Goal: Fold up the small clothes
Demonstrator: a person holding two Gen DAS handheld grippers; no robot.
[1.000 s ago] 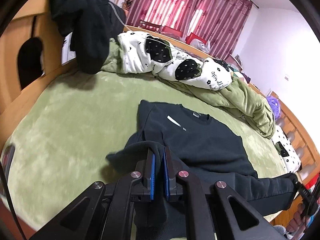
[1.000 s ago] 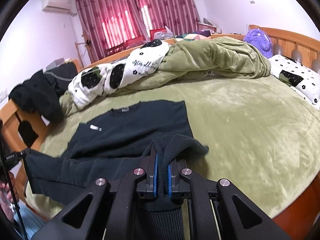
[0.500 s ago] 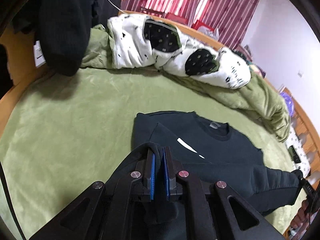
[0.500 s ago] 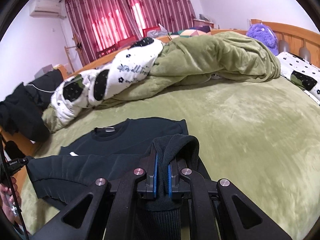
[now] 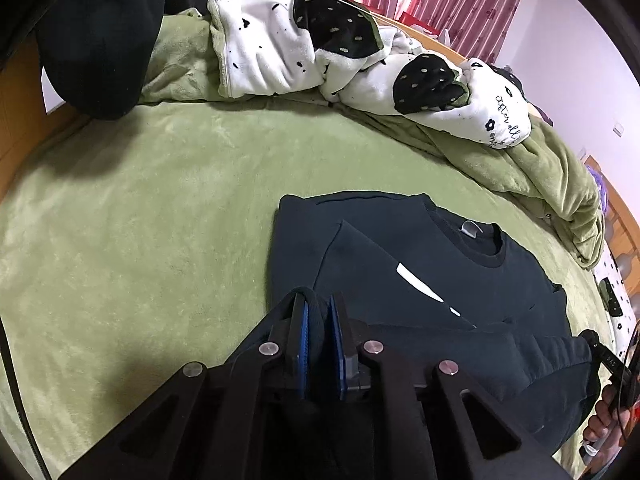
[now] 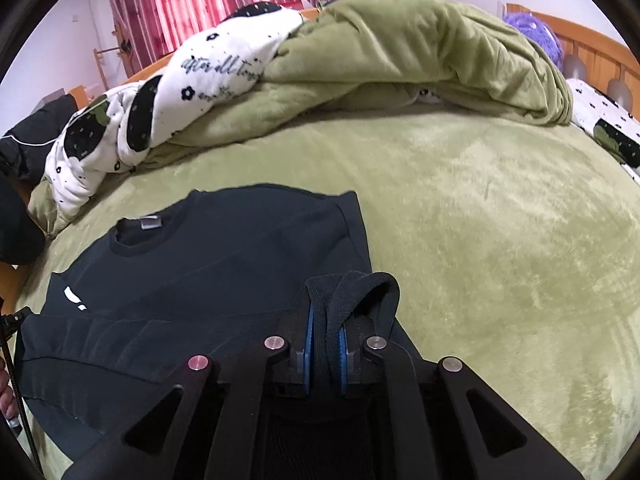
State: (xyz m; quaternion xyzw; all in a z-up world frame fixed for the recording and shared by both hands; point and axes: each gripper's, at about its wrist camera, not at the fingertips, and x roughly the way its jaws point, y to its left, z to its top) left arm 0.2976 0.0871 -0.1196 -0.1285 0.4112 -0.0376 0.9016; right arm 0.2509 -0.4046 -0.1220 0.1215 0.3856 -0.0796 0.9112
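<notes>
Midway through the fold: my left gripper [image 5: 320, 340] and right gripper [image 6: 326, 344] each clamp the hem of the dark navy cotton sweatshirt [image 5: 420, 272], sleeves already folded in, lying on the green plush bedspread [image 5: 160, 200], bottom-to-collar fold unfinished.

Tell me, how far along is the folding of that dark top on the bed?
About midway. Done: the dark sweatshirt lies flat on the green bedspread with its sides already turned in. In hand: the left tool and the right tool each grip a bottom corner, lifting the lower edge toward the collar. Left: laying that edge down near the collar and letting go.
</notes>
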